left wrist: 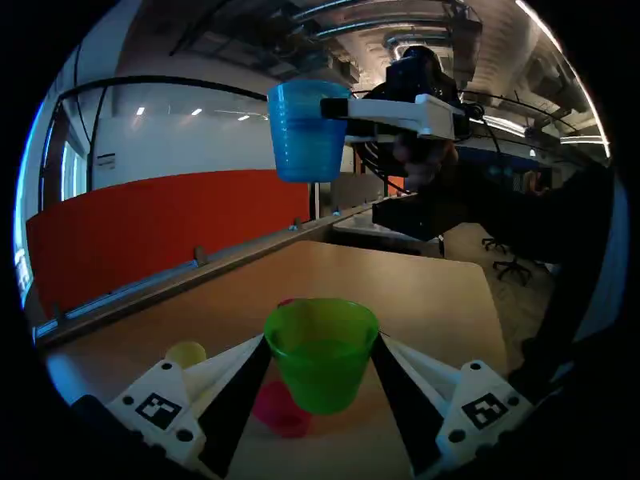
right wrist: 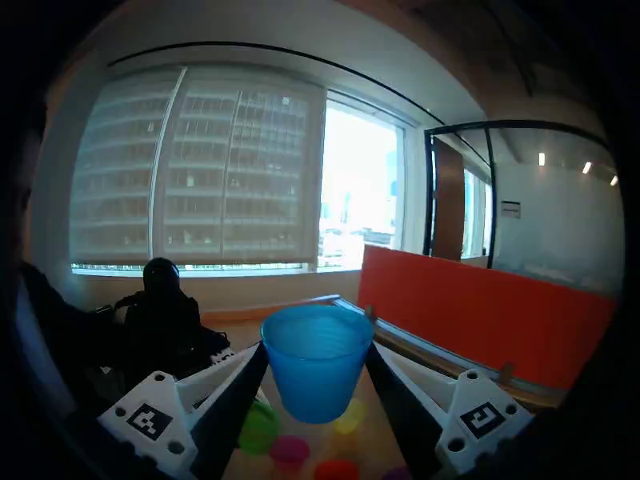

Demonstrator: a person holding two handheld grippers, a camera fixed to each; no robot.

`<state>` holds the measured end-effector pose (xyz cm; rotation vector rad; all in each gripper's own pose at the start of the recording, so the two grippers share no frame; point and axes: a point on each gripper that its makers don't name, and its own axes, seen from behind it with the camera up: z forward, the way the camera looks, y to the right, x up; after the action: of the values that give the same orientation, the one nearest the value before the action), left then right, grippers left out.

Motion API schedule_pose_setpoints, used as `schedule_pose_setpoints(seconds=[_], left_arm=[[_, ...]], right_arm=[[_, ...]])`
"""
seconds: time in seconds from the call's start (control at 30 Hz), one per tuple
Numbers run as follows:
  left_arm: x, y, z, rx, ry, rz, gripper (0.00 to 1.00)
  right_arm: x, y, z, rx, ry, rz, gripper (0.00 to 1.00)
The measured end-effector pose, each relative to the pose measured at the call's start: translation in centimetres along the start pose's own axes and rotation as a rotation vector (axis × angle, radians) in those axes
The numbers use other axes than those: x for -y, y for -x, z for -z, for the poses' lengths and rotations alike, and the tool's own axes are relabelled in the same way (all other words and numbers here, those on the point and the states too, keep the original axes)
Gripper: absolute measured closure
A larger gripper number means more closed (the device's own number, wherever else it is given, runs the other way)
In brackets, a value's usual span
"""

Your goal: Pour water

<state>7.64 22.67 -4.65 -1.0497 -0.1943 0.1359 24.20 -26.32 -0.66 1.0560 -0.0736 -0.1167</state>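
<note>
A green cup (left wrist: 322, 364) sits upright between the fingers of my left gripper (left wrist: 320, 344), which is shut on it just above the wooden table (left wrist: 424, 296). High above and beyond it, a blue cup (left wrist: 306, 132) hangs nearly upright in my right gripper (left wrist: 326, 108), held by a dark-sleeved hand (left wrist: 424, 164). In the right gripper view that blue cup (right wrist: 316, 368) is clamped between the fingers of my right gripper (right wrist: 316, 352). The green cup (right wrist: 258, 428) lies below it to the left. I cannot tell whether either cup holds water.
A yellow cup (left wrist: 186, 354) and a pink cup (left wrist: 280, 408) stand on the table by my left fingers. Pink (right wrist: 290, 450), yellow (right wrist: 350, 416) and red (right wrist: 336, 470) cups show below the blue cup. An orange partition (left wrist: 168, 224) runs along the table's far edge.
</note>
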Motion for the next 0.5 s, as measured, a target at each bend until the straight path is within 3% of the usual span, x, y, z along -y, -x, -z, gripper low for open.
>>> schedule_pose_setpoints(seconds=[0.27,0.5], left_arm=[[0.3,1.5,0.3,0.061,-0.01,-0.014,0.15],[-0.3,2.8,0.4,0.112,0.004,-0.025,0.15]], right_arm=[[-0.5,1.8,0.9,0.035,0.006,0.013,0.11],[-0.3,4.1,1.7,0.071,-0.005,0.013,0.1]])
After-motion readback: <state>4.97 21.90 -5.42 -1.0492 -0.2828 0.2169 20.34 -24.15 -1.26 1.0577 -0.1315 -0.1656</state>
